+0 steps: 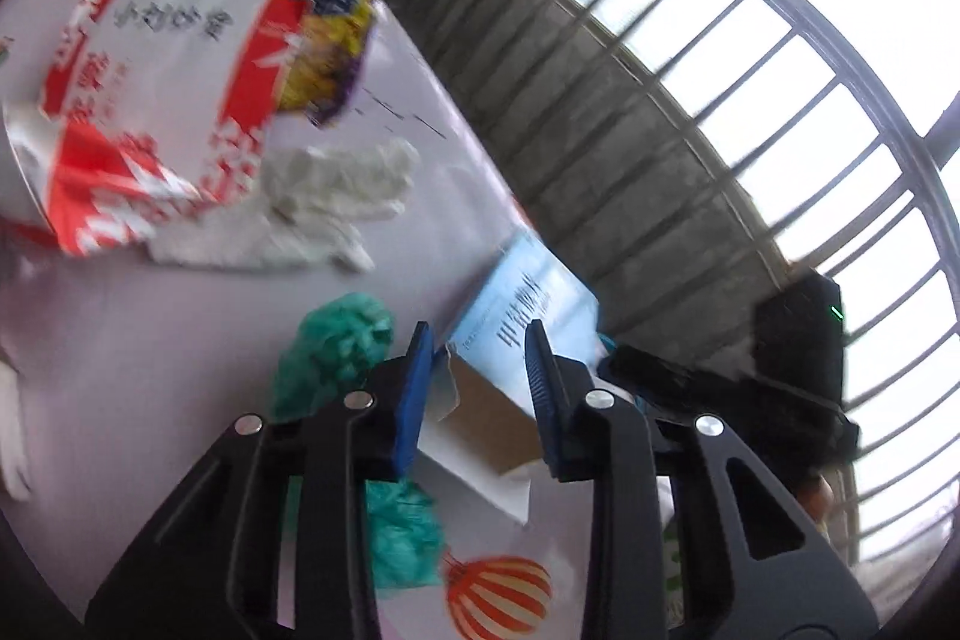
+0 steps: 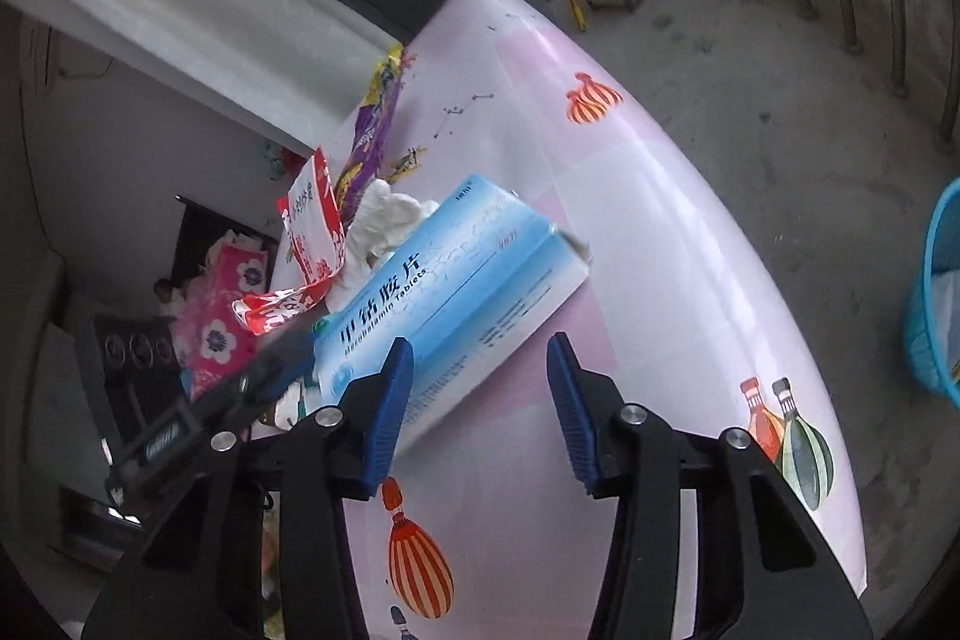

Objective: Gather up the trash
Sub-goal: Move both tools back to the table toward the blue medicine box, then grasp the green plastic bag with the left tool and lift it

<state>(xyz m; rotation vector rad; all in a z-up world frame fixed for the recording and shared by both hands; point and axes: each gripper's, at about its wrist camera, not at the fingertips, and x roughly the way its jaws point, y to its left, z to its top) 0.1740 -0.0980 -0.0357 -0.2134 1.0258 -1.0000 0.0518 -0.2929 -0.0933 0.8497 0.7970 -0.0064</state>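
two hand-held grippers [image 1: 480, 334] [image 2: 480, 349] flank one blue box [image 2: 456, 280], jaws apart

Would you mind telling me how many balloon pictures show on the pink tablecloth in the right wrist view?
3: an orange striped balloon picture near the far end, another orange one at the near edge, and a dark green one near right. The blue medicine box may hide more.

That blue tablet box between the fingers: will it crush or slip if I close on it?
The blue tablet box is probably light: its end flap hangs open, showing a seemingly empty cardboard inside. It may buckle under a firm squeeze. Its glossy print could slide against the fingers.
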